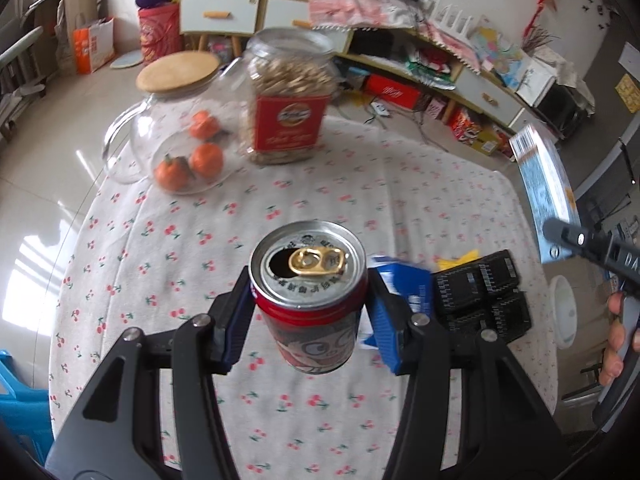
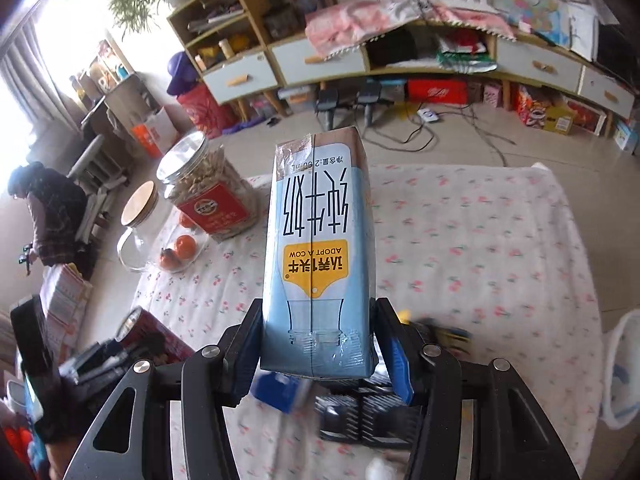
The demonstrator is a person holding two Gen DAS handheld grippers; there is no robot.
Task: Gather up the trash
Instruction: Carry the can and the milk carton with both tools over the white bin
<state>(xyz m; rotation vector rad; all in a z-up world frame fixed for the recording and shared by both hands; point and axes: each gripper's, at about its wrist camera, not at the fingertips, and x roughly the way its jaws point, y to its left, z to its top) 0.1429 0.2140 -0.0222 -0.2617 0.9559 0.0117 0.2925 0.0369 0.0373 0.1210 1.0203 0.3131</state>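
Can (image 1: 308,292), red, tab popped, pinched in left gripper (image 1: 310,312) above the cherry-print tablecloth (image 1: 400,200); lower body hidden by fingers. Milk carton (image 2: 318,256) clamped upside down in right gripper (image 2: 318,356); base cut off behind pads. Blurred under it: blue packet (image 2: 280,394), black packs (image 2: 360,416), count unclear. One nut jar (image 1: 288,96), one glass pitcher (image 1: 168,128) with three oranges (image 1: 206,160). One person (image 2: 48,216) at far left, partly cut off.
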